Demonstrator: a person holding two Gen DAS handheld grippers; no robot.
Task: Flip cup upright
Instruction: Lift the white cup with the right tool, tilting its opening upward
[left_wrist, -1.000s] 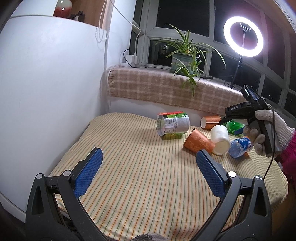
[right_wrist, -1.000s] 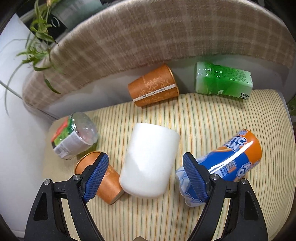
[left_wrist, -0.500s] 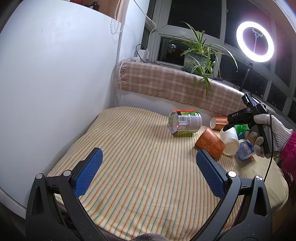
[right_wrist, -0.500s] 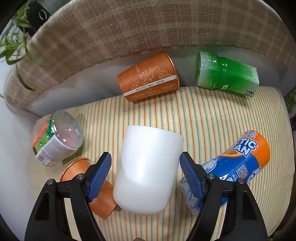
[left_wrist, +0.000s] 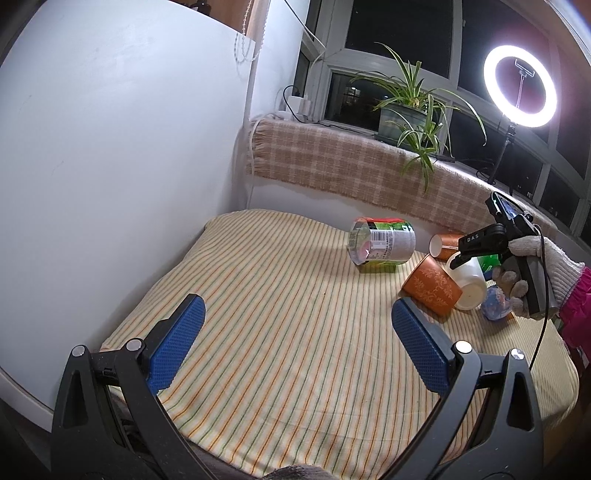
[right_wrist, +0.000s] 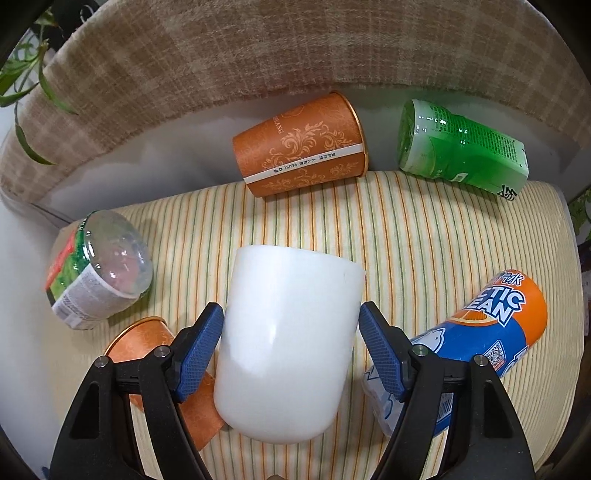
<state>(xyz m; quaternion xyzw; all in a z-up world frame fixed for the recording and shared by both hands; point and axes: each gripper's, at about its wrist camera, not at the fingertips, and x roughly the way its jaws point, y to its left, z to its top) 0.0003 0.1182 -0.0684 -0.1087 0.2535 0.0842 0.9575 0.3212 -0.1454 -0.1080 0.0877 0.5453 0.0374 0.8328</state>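
A white cup lies on its side on the striped cloth, rim away from me, base toward the camera. My right gripper straddles it with both blue pads touching its sides, so it is shut on the cup. In the left wrist view the same white cup lies at the far right with the right gripper and a gloved hand over it. My left gripper is open and empty, low over the near part of the cloth.
Beside the white cup lie an orange paper cup, a blue-orange bottle, a second orange paper cup, a green bottle and a clear labelled jar. A plaid-covered ledge and a white wall bound the table.
My right gripper has moved in over the white cup and narrowed until its pads touch the cup's sides. My left gripper has drawn back, away from the objects.
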